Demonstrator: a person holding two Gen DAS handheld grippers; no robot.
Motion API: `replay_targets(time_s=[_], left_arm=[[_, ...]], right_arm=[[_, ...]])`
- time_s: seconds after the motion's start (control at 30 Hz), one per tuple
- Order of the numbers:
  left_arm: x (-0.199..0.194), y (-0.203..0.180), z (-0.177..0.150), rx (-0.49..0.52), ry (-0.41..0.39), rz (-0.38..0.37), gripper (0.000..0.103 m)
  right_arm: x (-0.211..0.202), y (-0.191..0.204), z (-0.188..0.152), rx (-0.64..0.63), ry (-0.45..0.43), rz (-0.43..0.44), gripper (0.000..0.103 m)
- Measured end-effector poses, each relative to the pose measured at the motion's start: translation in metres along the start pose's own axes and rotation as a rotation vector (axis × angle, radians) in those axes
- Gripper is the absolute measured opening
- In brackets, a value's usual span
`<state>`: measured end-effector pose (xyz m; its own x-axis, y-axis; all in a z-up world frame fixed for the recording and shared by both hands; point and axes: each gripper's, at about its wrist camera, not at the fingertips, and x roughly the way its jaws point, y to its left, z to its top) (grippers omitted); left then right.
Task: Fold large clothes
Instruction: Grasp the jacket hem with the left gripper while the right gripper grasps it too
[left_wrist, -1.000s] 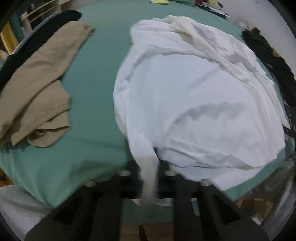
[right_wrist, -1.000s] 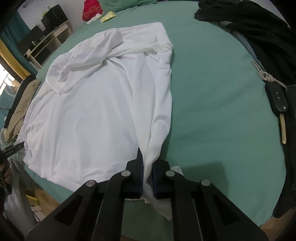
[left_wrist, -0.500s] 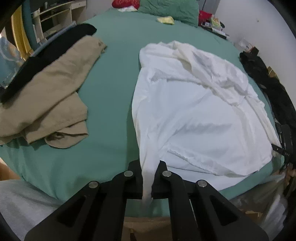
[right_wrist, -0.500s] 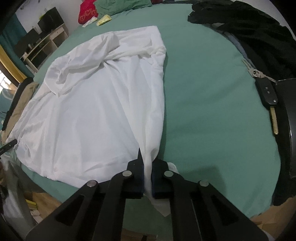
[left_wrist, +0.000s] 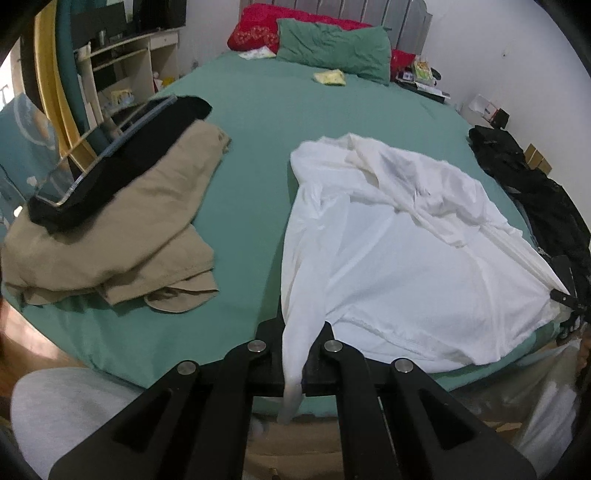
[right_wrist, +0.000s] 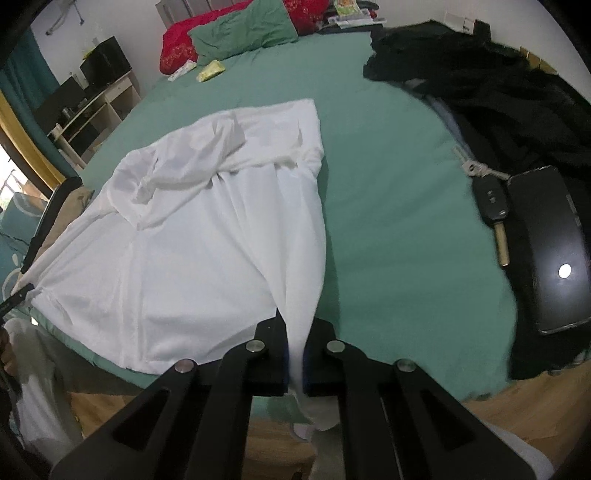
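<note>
Pinching white shirt (left_wrist: 388, 258) hem, both fingers (left_wrist: 269, 350) closed

The near hem of the white garment (left_wrist: 406, 266) is hidden where it is pinched inside both grippers. The dark device (right_wrist: 554, 243) is cut off by the right wrist view's edge. Items by the pillows (left_wrist: 332, 48) are too small to be identified.

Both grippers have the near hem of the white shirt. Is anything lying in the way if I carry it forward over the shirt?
Nothing visible does. The left gripper and right gripper are shut on the white shirt. The tan garment, keys and black clothes lie off to its sides.
</note>
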<state>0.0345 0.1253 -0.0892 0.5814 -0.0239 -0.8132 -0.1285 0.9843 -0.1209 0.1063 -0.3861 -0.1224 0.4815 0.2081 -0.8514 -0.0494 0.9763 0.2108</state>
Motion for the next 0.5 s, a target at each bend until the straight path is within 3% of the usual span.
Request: replay_targets(time_s=[0.27, 0.5], left_arm=[[-0.015, 0.006, 0.01, 0.006, -0.028, 0.005, 0.003], [-0.017, 0.005, 0.041, 0.021, -0.086, 0.014, 0.003]], right_arm=[[-0.016, -0.004, 0.018, -0.019, -0.024, -0.011, 0.004], [-0.025, -0.006, 0.054, -0.05, -0.086, -0.009, 0.004]])
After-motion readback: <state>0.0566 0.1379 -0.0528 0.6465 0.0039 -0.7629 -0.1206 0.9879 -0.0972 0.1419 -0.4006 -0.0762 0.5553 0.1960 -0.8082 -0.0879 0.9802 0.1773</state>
